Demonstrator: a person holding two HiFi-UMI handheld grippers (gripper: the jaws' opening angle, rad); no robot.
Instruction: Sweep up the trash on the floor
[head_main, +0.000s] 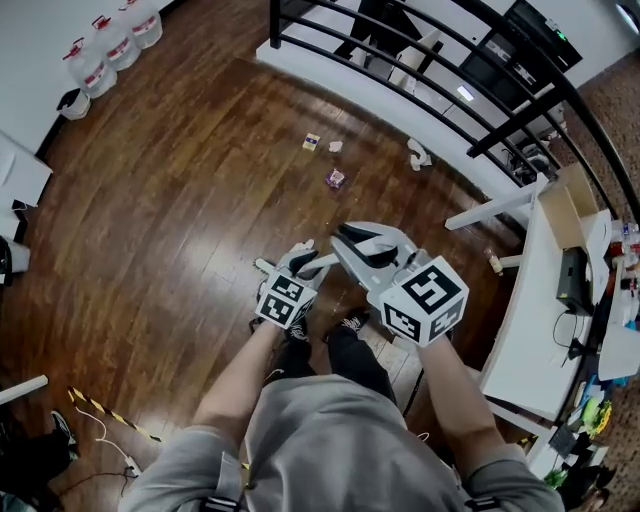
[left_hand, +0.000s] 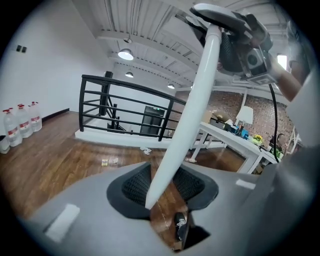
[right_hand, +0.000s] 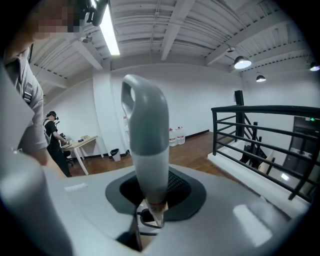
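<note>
Right gripper view: right gripper (right_hand: 152, 211) jaws narrow, clamped on a long handle's grey grip (right_hand: 146, 135). Left gripper (left_hand: 167, 192) jaws wide, the white shaft (left_hand: 186, 120) between them against one pad, floor showing beside it. Tool's lower end is hidden. Trash (head_main: 335, 178) lies scattered on the wood floor (head_main: 180, 200), well ahead.
</note>
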